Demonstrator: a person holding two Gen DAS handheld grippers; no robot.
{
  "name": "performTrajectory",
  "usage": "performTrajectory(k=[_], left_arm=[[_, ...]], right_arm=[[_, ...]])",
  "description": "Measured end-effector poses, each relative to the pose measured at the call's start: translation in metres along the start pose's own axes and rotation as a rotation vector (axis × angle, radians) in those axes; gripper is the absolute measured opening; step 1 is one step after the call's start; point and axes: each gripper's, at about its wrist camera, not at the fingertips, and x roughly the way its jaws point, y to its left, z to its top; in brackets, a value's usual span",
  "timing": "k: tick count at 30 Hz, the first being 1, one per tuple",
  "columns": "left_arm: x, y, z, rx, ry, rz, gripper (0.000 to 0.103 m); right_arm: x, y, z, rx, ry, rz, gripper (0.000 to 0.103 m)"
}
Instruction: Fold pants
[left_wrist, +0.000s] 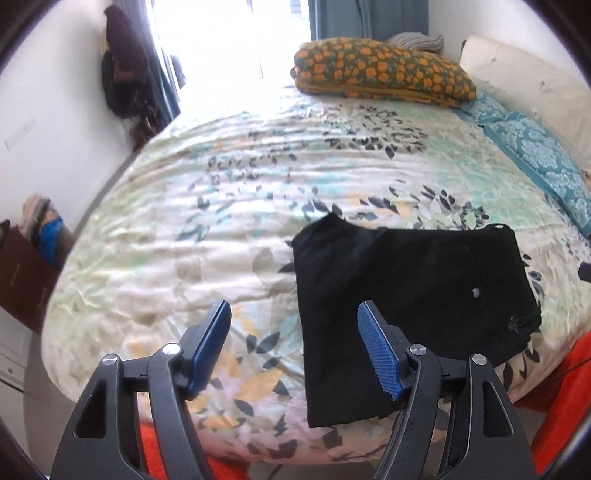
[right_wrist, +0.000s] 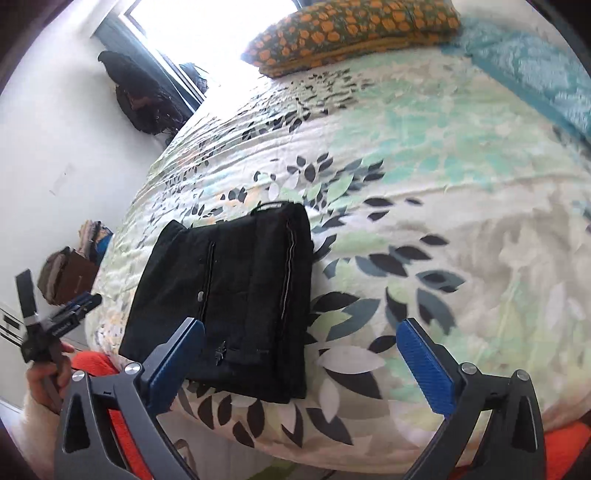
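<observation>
Jaws of both grippers stand released, nothing between the blue pads. Left gripper (left_wrist: 293, 325) hangs above the near edge of the bed (left_wrist: 229, 206), its right pad over the left margin of the pants (left_wrist: 413, 295). Right gripper (right_wrist: 301, 339) hangs above the near right corner of the same bundle, its left pad over the cloth, right pad over bare quilt.

Pants: black, folded to a compact rectangle, lying flat on the floral quilt near the bed's front edge. Side seam and a small pale button show on top in the right wrist view. One back corner pokes up slightly.

Judgement: fold looks done or close to it; step in hand reads as let-go and inspect.

To do it well:
- Lift clear straight up, so no pad drags a layer open.
- Check edges square; the raised back corner may want pressing flat.
- If touching up, pinch only the top layer near its edge, not the whole stack.
- Bundle sits near the bed's front edge; push away from it, never towards.

Patterned pillow (left_wrist: 384, 74) sits well apart at the far end.
</observation>
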Motion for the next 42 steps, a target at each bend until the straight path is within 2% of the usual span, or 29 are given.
performTrajectory(k=[1, 3, 4, 6, 8, 10, 13, 14, 17, 19, 23, 27, 42], left_arm=[[-0.017, -0.004, 0.006, 0.019, -0.046, 0.033, 0.083], [-0.051, -0.015, 0.013, 0.035, -0.108, 0.078, 0.087], [-0.061, -0.02, 0.016, 0.038, -0.092, 0.082, 0.087], [-0.076, -0.031, 0.019, 0.035, -0.04, 0.044, 0.087], [-0.089, -0.041, 0.013, 0.023, 0.008, 0.014, 0.087], [-0.096, -0.051, -0.002, 0.022, 0.032, 0.025, 0.087], [-0.094, -0.069, -0.026, 0.057, 0.13, 0.096, 0.087], [-0.089, -0.075, -0.034, 0.062, 0.169, 0.1, 0.087], [-0.086, -0.083, -0.054, 0.034, 0.219, 0.088, 0.087], [-0.087, -0.088, -0.059, 0.046, 0.231, 0.084, 0.087], [-0.09, -0.086, -0.054, 0.047, 0.209, 0.093, 0.087], [-0.091, -0.082, -0.053, 0.018, 0.219, 0.057, 0.087], [-0.083, -0.077, -0.057, -0.014, 0.254, 0.021, 0.087]], right_arm=[[-0.019, 0.009, 0.005, -0.046, -0.017, -0.053, 0.103], [-0.051, 0.028, 0.014, -0.116, -0.056, -0.135, 0.103], [-0.066, 0.036, 0.017, -0.135, -0.069, -0.169, 0.103], [-0.089, 0.053, 0.019, -0.153, -0.083, -0.214, 0.103], [-0.104, 0.07, 0.014, -0.167, -0.066, -0.248, 0.103], [-0.112, 0.083, 0.0, -0.175, -0.043, -0.272, 0.103], [-0.114, 0.099, -0.036, -0.17, 0.008, -0.272, 0.103], [-0.11, 0.104, -0.049, -0.159, 0.026, -0.265, 0.103], [-0.1, 0.116, -0.078, -0.128, 0.06, -0.216, 0.103], [-0.095, 0.124, -0.088, -0.129, 0.063, -0.235, 0.103], [-0.092, 0.137, -0.092, -0.153, 0.07, -0.243, 0.103], [-0.092, 0.145, -0.089, -0.16, 0.056, -0.255, 0.103], [-0.088, 0.149, -0.087, -0.147, 0.059, -0.258, 0.103]])
